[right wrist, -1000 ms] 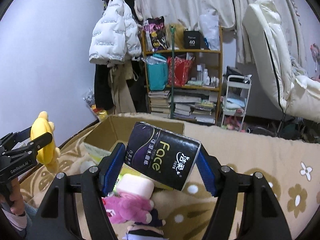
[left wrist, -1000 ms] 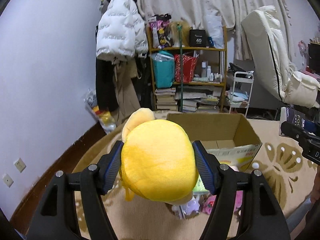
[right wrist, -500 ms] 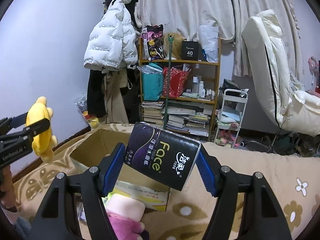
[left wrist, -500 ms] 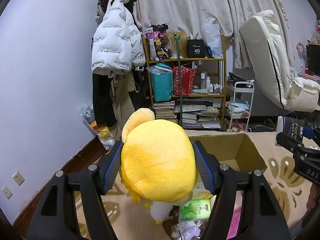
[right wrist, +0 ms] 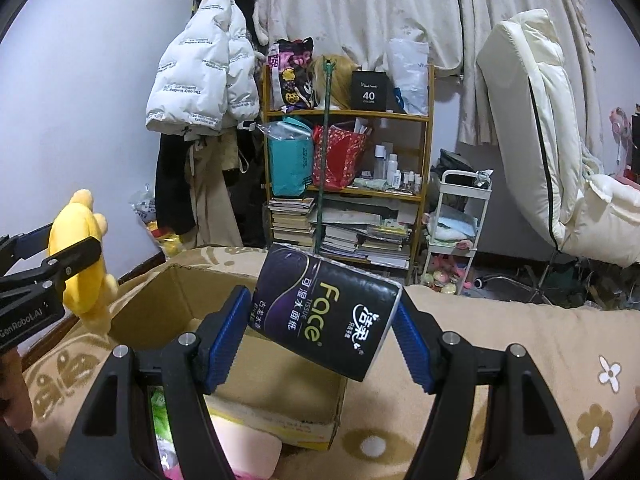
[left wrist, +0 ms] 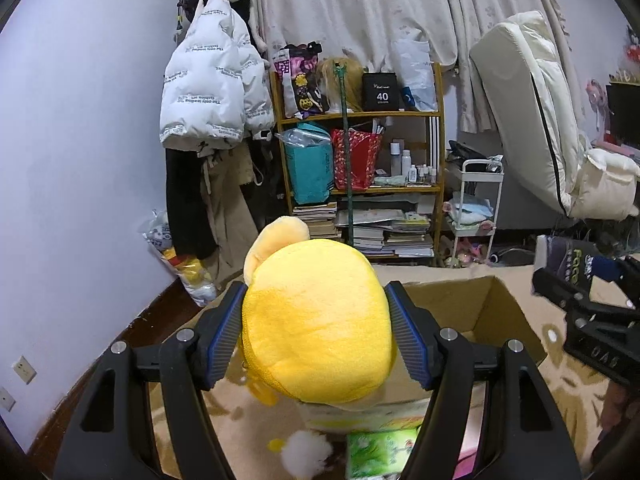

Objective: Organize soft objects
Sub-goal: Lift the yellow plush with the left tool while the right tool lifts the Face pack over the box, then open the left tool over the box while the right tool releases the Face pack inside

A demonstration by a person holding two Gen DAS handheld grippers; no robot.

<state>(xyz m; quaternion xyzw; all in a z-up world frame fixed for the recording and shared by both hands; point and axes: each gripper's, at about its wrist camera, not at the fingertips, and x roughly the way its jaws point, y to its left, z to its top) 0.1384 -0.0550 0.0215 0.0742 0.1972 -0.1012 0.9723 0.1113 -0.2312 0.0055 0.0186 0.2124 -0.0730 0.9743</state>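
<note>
Above patterned carpet (right wrist: pixel 520 344), left claw (left wrist: pixel 316 336) clamps yellow plush (left wrist: pixel 316 316); right claw (right wrist: pixel 322 334) clamps black tissue pack (right wrist: pixel 326 312).

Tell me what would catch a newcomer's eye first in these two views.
A big yellow plush toy fills the left claw, held above an open cardboard box. The right claw grips a dark tissue pack, tilted over that same box.

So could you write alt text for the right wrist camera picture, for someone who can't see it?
The right claw grips a tilted dark pack of Face tissues above an open cardboard box on a beige flowered blanket. At left, the other claw holds a yellow plush toy; a cluttered bookshelf stands behind.
</note>
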